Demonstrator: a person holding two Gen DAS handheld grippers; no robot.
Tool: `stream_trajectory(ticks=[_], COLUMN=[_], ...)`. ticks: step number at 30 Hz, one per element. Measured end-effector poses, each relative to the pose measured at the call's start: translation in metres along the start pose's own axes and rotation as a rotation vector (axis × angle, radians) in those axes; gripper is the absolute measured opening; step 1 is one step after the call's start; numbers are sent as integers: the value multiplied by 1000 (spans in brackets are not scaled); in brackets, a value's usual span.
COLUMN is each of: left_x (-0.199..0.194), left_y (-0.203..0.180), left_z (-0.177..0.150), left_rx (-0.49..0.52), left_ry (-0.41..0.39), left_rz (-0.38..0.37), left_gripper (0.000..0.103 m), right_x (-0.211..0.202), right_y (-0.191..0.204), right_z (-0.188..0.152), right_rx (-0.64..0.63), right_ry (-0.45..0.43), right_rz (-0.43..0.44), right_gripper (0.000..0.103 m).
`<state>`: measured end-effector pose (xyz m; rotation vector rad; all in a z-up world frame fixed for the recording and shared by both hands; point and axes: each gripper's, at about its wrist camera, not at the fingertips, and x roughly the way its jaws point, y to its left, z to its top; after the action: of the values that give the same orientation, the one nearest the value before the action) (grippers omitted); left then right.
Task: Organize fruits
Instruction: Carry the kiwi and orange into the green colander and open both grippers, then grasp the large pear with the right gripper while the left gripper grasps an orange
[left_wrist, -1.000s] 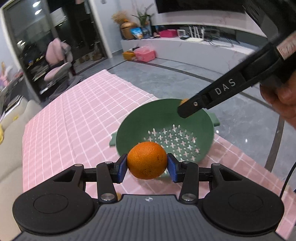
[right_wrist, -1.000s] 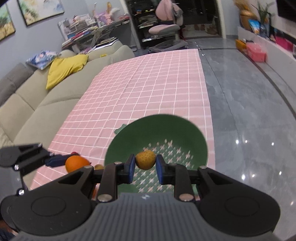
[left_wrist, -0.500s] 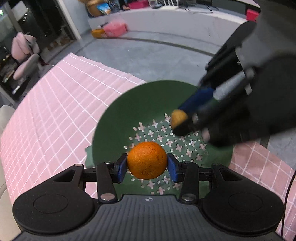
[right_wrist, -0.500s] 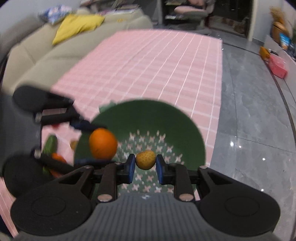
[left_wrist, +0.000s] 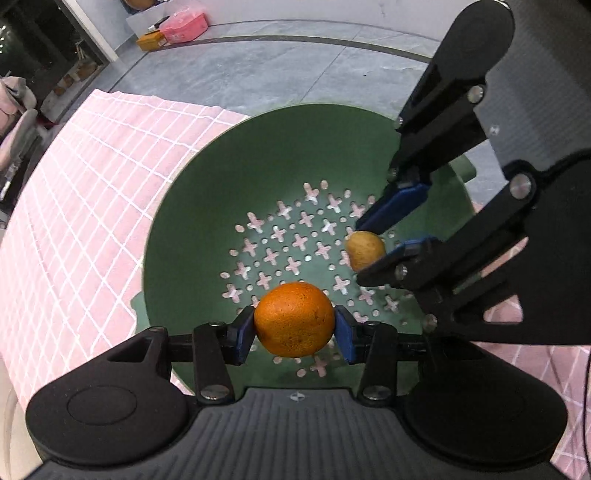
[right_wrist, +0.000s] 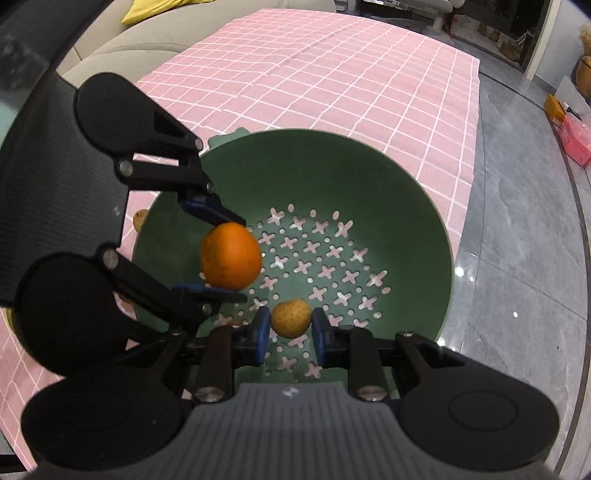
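Observation:
A green colander (left_wrist: 258, 155) with cross-shaped holes stands on a pink checked tablecloth (left_wrist: 74, 221). My left gripper (left_wrist: 295, 332) hangs low inside the bowl with an orange (left_wrist: 294, 319) between its blue pads. Its jaws are opening, and the pads still touch the fruit. In the right wrist view the orange (right_wrist: 231, 255) hangs above the holed floor at the colander's (right_wrist: 369, 177) left side. My right gripper (right_wrist: 290, 328) is shut on a small yellow fruit (right_wrist: 291, 317) close over the bottom. The left wrist view shows that small yellow fruit (left_wrist: 365, 249) in the right gripper (left_wrist: 364, 247).
Another small yellowish fruit (right_wrist: 139, 219) lies on the cloth just outside the colander's left rim. The table edge drops to a grey tiled floor (right_wrist: 517, 258) right of the colander. A beige sofa (right_wrist: 122, 48) runs along the table's far left side.
Both grippers have tilted downward and sunk from above the colander into its bowl, each still carrying its fruit. They now hang close together over the holed floor.

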<state>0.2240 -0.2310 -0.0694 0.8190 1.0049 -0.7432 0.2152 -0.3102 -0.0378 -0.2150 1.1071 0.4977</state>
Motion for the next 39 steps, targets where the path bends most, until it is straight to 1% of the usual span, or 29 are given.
stream_trajectory(ticks=[2, 3, 5, 7, 9, 12, 15, 17, 19, 24, 29, 30, 33, 36, 39], left_x=[-1, -4, -10, -15, -23, -48, -79, -98, -116, -154, -183, -187, -192, -194, -189], left_y=[1, 0, 1, 4, 7, 13, 20, 24, 23, 2, -5, -5, 2, 2, 3], left_z=[1, 1, 1, 1, 1, -7, -25, -43, -66, -126, -188, -200, -235, -263, -292], left_rx=[1, 1, -9, -23, -50, -128, -241, -337, -415, -532, -647, -671, -739, -779, -843], left_ry=[0, -1, -6, -15, -34, -92, -155, -183, -204, -223, -224, -228, -247, -262, -292], left_rz=[2, 1, 1, 2, 3, 9, 25, 36, 32, 93, 154, 154, 140, 136, 174], left_gripper=[57, 57, 66, 70, 70, 70, 72, 72, 72, 73, 73, 73, 73, 74, 74], right_x=[-3, -4, -6, -10, -15, -29, -42, -51, -58, -75, -94, -97, -102, -97, -86], right_y=[-1, -1, -4, -7, -9, -16, -16, -10, -2, 24, 50, 58, 84, 116, 149], right_z=[1, 2, 3, 4, 4, 4, 4, 4, 2, -2, -17, -22, -38, -57, -68], right_rx=[2, 5, 20, 39, 60, 103, 125, 124, 119, 95, 136, 145, 171, 185, 162], right_ry=[-2, -7, -19, -35, -56, -101, -144, -168, -186, -225, -270, -278, -291, -271, -256], right_rz=[-2, -6, -2, 5, 18, 54, 75, 88, 102, 99, 98, 89, 51, 41, 30], right_gripper=[23, 26, 30, 31, 32, 32, 32, 32, 32, 32, 34, 34, 40, 41, 43])
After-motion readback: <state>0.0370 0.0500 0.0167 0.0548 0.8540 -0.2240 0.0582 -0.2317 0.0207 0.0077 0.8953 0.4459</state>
